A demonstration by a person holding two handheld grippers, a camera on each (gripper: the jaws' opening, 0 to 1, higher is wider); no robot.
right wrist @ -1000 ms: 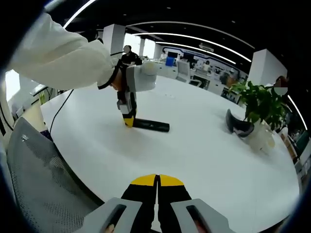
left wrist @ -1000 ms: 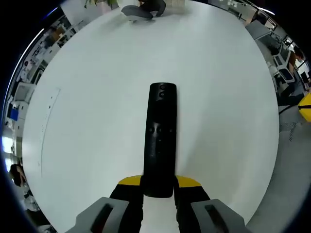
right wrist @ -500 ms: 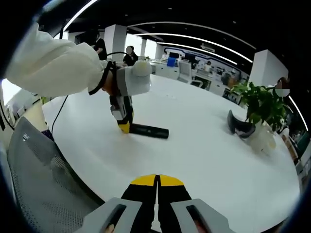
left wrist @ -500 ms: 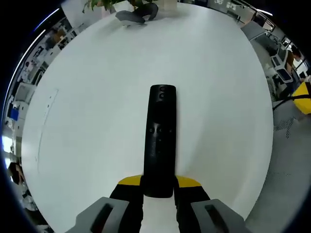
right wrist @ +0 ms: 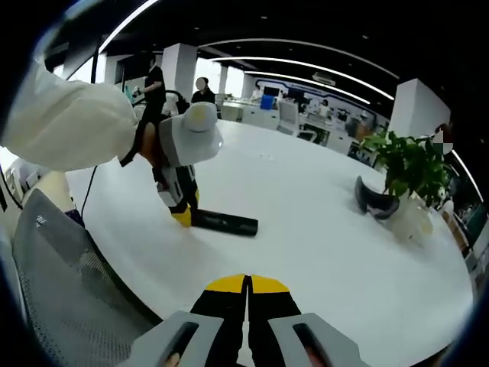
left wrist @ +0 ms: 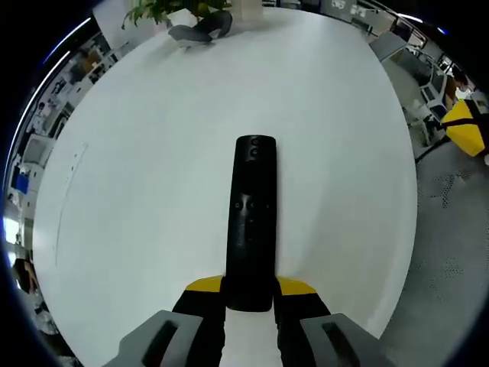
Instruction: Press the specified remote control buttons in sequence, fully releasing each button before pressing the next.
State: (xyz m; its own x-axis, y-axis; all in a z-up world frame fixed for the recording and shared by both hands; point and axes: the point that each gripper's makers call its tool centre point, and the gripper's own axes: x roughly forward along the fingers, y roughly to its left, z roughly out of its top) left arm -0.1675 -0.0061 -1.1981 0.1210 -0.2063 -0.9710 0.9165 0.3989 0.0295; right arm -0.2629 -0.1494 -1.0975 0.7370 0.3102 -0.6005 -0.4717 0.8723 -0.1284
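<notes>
The left gripper [left wrist: 248,300] clamps the near end of the black remote control [left wrist: 251,218] between its yellow-tipped jaws, probably to steady it so the buttons face up for pressing. In the right gripper view, the remote [right wrist: 222,222] lies flat on the white table [right wrist: 328,229], held at one end by that left gripper [right wrist: 181,216], which tilts down from a white-sleeved arm [right wrist: 65,126]. The right gripper [right wrist: 247,294] hangs near the table's edge, well apart from the remote, jaws pressed together on nothing, likely so the closed tip can serve as a pressing point. A potted plant [right wrist: 409,180] stands farther off.
</notes>
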